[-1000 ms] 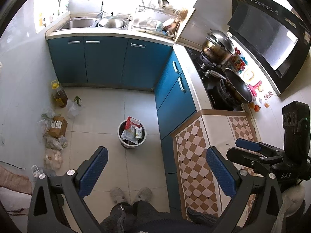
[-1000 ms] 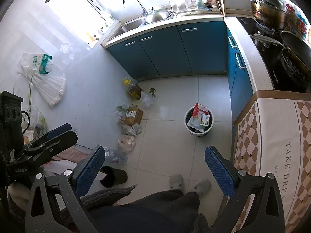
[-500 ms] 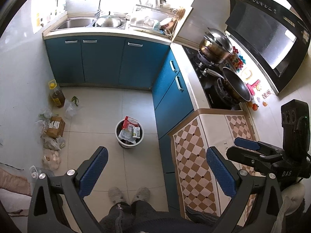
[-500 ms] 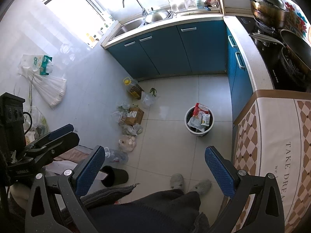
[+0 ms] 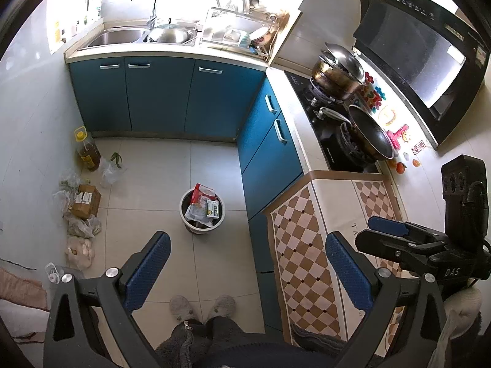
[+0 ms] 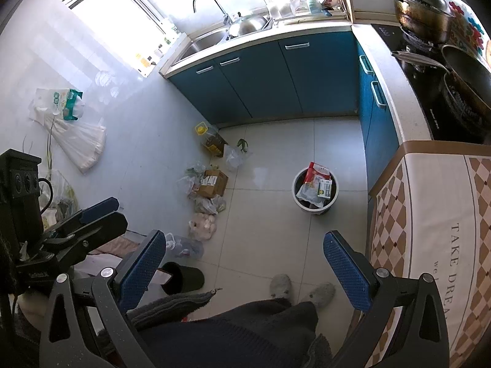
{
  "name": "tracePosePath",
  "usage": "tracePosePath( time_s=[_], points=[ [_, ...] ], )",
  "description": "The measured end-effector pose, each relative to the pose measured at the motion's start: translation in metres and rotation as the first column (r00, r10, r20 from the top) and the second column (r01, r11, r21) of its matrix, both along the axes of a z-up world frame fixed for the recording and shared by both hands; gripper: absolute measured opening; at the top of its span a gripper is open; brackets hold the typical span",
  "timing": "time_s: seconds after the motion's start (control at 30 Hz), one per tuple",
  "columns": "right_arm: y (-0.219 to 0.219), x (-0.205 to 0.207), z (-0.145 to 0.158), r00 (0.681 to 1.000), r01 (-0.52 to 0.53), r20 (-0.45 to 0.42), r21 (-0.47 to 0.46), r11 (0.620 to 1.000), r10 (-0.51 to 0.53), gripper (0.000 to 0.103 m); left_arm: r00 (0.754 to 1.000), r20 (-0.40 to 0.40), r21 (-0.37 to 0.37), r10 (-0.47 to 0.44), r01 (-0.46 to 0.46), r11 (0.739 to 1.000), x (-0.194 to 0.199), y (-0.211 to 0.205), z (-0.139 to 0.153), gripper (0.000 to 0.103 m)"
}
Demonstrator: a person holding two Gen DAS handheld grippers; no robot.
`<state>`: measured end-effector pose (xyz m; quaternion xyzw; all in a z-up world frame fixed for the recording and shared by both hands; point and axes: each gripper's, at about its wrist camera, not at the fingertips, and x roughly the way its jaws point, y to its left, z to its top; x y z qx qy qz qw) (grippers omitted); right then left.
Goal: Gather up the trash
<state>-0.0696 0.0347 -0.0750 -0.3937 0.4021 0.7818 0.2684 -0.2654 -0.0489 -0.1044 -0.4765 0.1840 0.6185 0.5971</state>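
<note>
A: Where's the bin (image 5: 202,211)?
B: I see it on the floor (image 5: 153,165), at about 12 o'clock from the left gripper (image 5: 248,271), well apart from it. It's a white bin, stuffed with packets; a red-and-white one sticks up over the rim.

A: And your fingers?
B: Both sets are spread wide with nothing between them. From the right gripper (image 6: 244,263) the bin (image 6: 314,191) sits at about 1 o'clock.

A: Any loose trash?
B: I have a row of it along the wall, at 10 o'clock in the left view: an oil bottle (image 5: 87,150), clear bags (image 5: 109,170), a box (image 5: 86,201), then more bags (image 5: 79,250) nearer me. The right camera also shows a crumpled bottle (image 6: 184,245) just off its left finger and a black cup (image 6: 182,280) lying on its side beside it.

A: What else is around?
B: The desk (image 5: 307,263) with a checked cloth is at 3 o'clock, blue cabinets (image 5: 159,95) at 12, the sink (image 5: 116,36) above them, and a wok (image 5: 369,135) on the stove. My slippers (image 5: 202,306) show at 6 o'clock.
</note>
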Motion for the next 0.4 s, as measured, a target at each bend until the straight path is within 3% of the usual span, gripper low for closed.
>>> tracePosePath(
  time_s=[0.4],
  points=[
    [-0.0024, -0.0009, 0.0007, 1.0, -0.001, -0.002, -0.002, 1.0, 0.001, 0.103, 1.0, 0.002, 0.009, -0.004, 0.004, 1.0, -0.0018, -0.0005, 0.0017, 0.103]
  ],
)
